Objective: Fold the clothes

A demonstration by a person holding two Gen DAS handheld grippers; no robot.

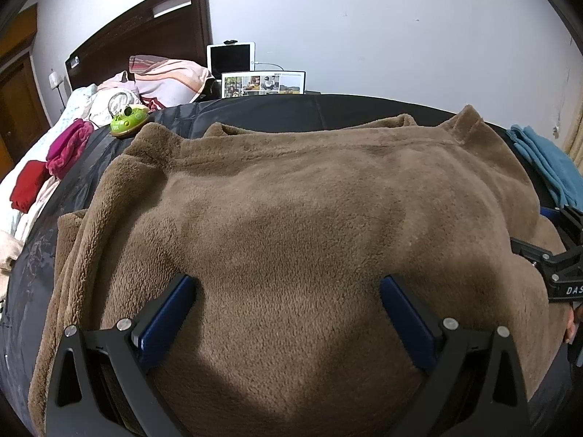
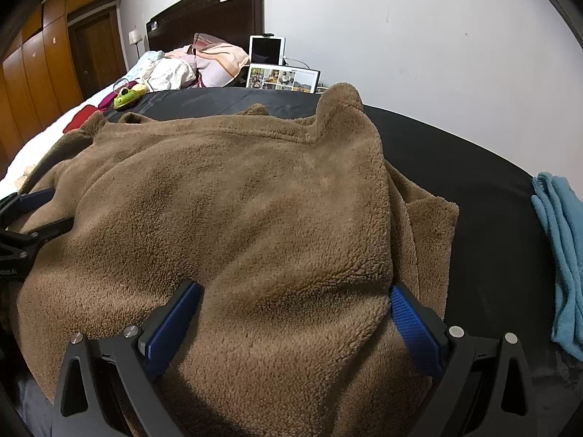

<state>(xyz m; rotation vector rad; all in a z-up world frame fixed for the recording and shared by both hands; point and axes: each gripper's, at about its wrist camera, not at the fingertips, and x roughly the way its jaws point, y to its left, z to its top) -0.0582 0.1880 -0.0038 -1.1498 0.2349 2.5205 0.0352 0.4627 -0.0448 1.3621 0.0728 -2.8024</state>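
Lying spread under both claws, the brown fleece garment covered the black sheet. The left claw and right claw both stood wide open, gripping nothing. Pinching matching near-edge corners together should keep the fold square; the blue towel lay well right.

surface: black sheet | on it: brown fleece garment, blue cloth, green toy

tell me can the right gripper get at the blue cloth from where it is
Probably yes: the blue cloth lies to the side of the right gripper across bare black surface, nothing between, jaws open over the brown fleece.
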